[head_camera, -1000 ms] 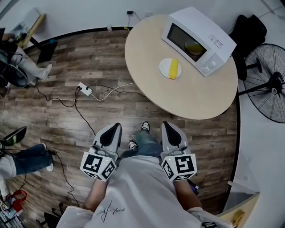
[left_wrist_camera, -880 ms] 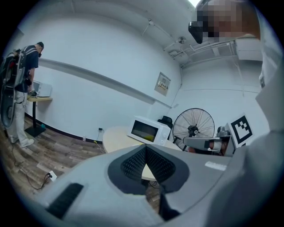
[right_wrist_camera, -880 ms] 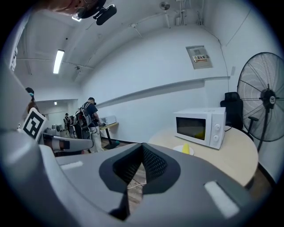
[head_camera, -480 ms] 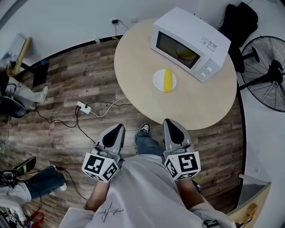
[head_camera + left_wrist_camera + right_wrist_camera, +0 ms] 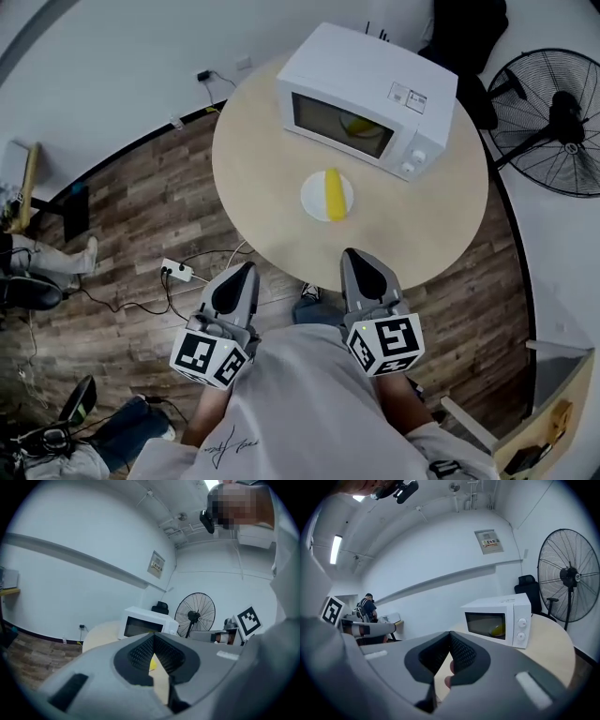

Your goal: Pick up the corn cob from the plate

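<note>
The yellow corn cob point(image 5: 334, 194) lies on a small white plate point(image 5: 314, 199) on the round beige table point(image 5: 253, 159), just in front of the microwave. My left gripper point(image 5: 247, 269) is held below the table's near edge, over the wooden floor, jaws shut and empty. My right gripper point(image 5: 353, 255) reaches the table's near edge, below the plate, also shut with nothing in it. In the left gripper view the closed left gripper point(image 5: 153, 635) shows a sliver of the corn cob point(image 5: 152, 664) through the gap under its tips. The right gripper point(image 5: 450, 633) points at the table.
A white microwave point(image 5: 366, 103) stands behind the plate, door shut, something yellow point(image 5: 354, 123) inside. A standing fan point(image 5: 553, 122) is at the right. A power strip point(image 5: 178, 272) and cables lie on the floor at the left. The person's legs and shoes show between the grippers.
The table, plate and microwave have come nearer to both grippers and shifted left in the head view. Both grippers stayed shut and empty.
</note>
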A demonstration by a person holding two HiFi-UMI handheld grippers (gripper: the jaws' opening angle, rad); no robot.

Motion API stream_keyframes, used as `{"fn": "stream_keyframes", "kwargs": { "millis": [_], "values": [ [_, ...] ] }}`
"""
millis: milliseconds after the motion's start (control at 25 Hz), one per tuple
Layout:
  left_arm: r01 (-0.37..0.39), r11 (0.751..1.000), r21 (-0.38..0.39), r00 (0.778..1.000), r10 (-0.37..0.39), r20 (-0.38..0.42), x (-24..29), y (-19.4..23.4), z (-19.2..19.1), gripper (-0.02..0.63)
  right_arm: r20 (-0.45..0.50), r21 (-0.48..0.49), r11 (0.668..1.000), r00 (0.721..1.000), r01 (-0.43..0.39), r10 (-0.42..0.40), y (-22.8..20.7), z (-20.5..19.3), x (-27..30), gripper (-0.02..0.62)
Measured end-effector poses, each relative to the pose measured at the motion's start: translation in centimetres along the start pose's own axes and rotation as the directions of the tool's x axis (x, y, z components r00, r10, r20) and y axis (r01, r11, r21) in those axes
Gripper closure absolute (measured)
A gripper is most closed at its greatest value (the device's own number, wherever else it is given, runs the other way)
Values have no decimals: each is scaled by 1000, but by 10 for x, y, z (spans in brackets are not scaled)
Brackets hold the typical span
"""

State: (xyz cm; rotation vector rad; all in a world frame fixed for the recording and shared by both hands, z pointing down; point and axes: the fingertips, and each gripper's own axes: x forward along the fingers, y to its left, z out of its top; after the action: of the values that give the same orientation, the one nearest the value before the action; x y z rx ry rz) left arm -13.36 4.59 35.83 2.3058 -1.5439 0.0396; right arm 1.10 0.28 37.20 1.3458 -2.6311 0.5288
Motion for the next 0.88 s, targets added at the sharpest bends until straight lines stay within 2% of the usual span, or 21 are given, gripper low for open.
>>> {"fn": "stream_keyframes", "kwargs": {
  "millis": [360, 600, 880],
  "values": [
    [62, 998, 26, 998, -62, -8, 49, 3, 16, 606, 13, 25, 999, 999, 41, -42, -29, 13, 16, 587],
    [40, 985, 165, 999, -39, -7, 67, -4, 24, 606, 1, 20, 1000, 1000, 19, -19, -38, 14, 21, 586],
    [43, 986, 163, 999, -42, -11, 74, -6, 23, 606, -16, 40, 999, 1000, 25, -24, -49, 11, 28, 586]
  ]
}}
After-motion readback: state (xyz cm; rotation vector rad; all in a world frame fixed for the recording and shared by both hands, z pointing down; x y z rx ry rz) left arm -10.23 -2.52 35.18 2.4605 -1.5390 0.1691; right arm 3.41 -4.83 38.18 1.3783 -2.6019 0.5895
